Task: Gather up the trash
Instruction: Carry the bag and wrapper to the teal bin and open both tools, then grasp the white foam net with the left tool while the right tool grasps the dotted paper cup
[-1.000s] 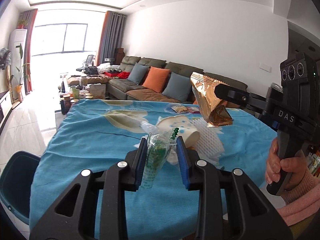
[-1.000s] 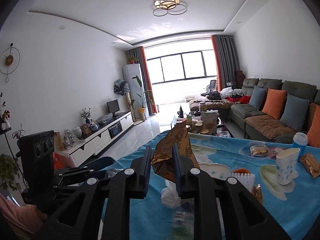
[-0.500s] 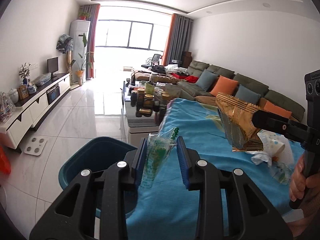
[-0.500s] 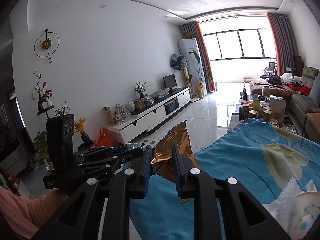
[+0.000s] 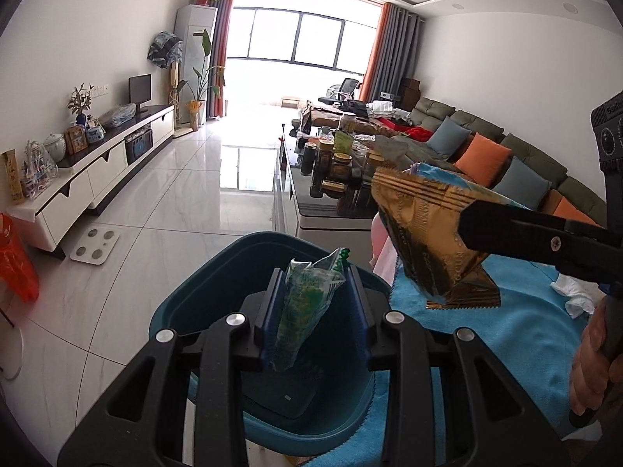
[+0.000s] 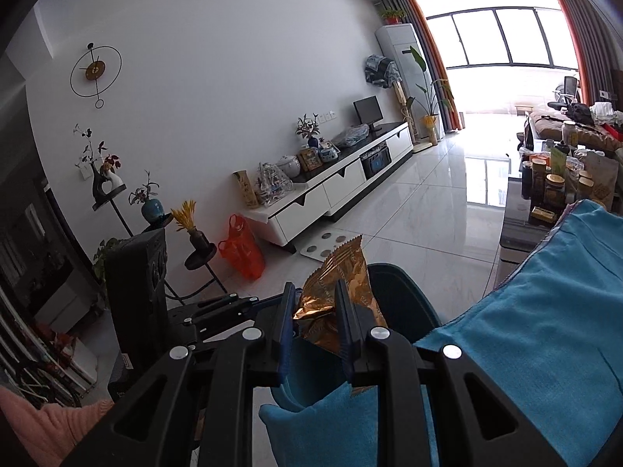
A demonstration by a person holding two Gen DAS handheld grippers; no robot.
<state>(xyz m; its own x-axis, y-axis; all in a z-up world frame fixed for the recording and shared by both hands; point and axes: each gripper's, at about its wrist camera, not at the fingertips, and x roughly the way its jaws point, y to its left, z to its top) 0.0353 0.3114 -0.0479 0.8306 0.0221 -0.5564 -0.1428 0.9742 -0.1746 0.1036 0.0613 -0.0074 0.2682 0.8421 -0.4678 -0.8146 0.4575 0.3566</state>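
My left gripper (image 5: 314, 295) is shut on a clear plastic wrapper with green print (image 5: 305, 307) and holds it over the open teal trash bin (image 5: 187, 303) beside the table. My right gripper (image 6: 313, 311) is shut on a crumpled gold foil snack bag (image 6: 338, 295); in the left wrist view the bag (image 5: 432, 241) hangs over the table's near corner, just right of the bin. The bin's rim (image 6: 401, 292) shows behind the bag in the right wrist view.
The table has a blue cloth (image 5: 506, 334) with crumpled white tissue (image 5: 576, 295) on it. A dark coffee table (image 5: 331, 202) with jars stands beyond the bin. A white scale (image 5: 95, 247) and an orange bag (image 5: 17, 264) are on the tiled floor. A white TV cabinet (image 6: 331, 190) lines the wall.
Both grippers have swung left, away from the table top toward the bin, each still holding its piece of trash. The left one now sits over the bin's opening.
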